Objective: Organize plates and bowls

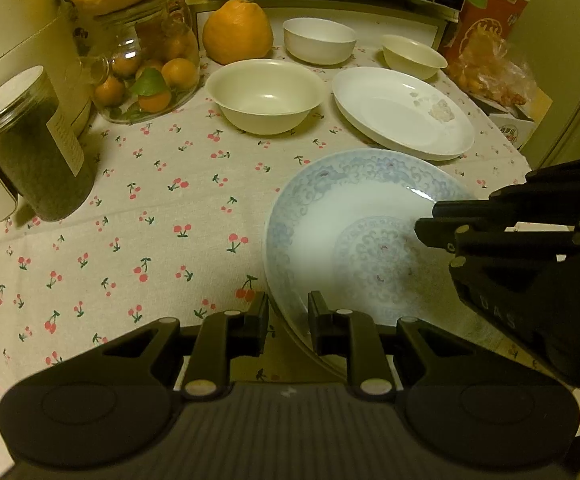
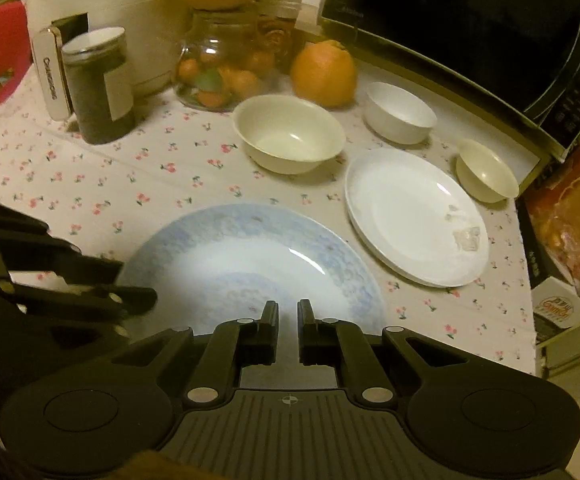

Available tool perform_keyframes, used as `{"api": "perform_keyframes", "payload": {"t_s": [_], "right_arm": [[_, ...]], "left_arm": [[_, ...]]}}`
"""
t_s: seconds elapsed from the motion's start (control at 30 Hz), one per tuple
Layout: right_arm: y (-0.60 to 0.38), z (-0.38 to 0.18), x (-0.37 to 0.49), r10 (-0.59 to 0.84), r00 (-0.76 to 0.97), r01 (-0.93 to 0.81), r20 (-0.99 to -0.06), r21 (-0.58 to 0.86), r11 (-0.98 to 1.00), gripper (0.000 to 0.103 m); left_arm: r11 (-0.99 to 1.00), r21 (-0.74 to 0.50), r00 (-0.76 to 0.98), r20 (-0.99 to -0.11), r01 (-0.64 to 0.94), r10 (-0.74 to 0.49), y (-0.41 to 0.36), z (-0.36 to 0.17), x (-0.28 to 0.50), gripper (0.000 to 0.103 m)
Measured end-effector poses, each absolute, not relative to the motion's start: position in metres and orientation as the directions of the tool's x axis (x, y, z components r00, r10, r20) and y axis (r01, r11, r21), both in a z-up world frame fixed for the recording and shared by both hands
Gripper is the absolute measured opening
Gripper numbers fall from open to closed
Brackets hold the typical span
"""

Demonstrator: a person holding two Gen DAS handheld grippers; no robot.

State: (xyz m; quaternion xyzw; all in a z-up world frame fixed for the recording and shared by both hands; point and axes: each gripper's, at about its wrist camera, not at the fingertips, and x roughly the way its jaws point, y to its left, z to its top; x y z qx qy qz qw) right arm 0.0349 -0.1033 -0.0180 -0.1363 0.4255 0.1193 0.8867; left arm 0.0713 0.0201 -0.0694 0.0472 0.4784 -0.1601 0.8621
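Cherry-print tablecloth [image 1: 138,208] under a black microwave [image 2: 470,40].

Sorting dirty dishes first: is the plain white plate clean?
No, the white plate has small pale food bits near its right rim.

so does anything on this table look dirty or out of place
Yes: the plain white plate beside the small cream bowl has whitish crumbs or residue near its rim, while the other dishes look clean. Nothing looks spilled or broken.

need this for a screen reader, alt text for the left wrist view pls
The left gripper grips the near rim of a blue-patterned plate on a cherry-print tablecloth. The right gripper reaches over it; beyond sit a white plate and three bowls.
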Motion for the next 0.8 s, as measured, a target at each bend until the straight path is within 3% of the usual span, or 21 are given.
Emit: {"api": "perform_keyframes", "payload": {"t_s": [0.07,0.33,0.5,0.73,0.8], "right_arm": [[-0.105,-0.017,0.037,0.095,0.613,-0.313,-0.784,-0.131,0.94,0.017],[-0.124,-0.02,0.044,0.117,0.576,-0.258,-0.809,-0.044,0.965,0.019],[-0.13,-0.021,0.044,0.124,0.563,-0.244,-0.817,-0.021,0.97,0.021],[-0.133,-0.019,0.043,0.136,0.568,-0.239,-0.812,-0.005,0.971,0.049],[-0.136,-0.018,0.043,0.136,0.575,-0.232,-0.807,-0.001,0.973,0.059]], "left_arm": [[0.944,-0.087,0.484,-0.841,0.317,-0.24,0.022,-0.069,0.072,0.019],[0.945,-0.111,0.48,-0.839,0.309,-0.256,0.022,-0.067,0.073,0.024],[0.945,-0.118,0.485,-0.835,0.304,-0.26,0.022,-0.065,0.074,0.037],[0.947,-0.122,0.49,-0.832,0.296,-0.26,0.021,-0.061,0.075,0.053],[0.949,-0.122,0.496,-0.829,0.29,-0.258,0.021,-0.06,0.075,0.064]]}}
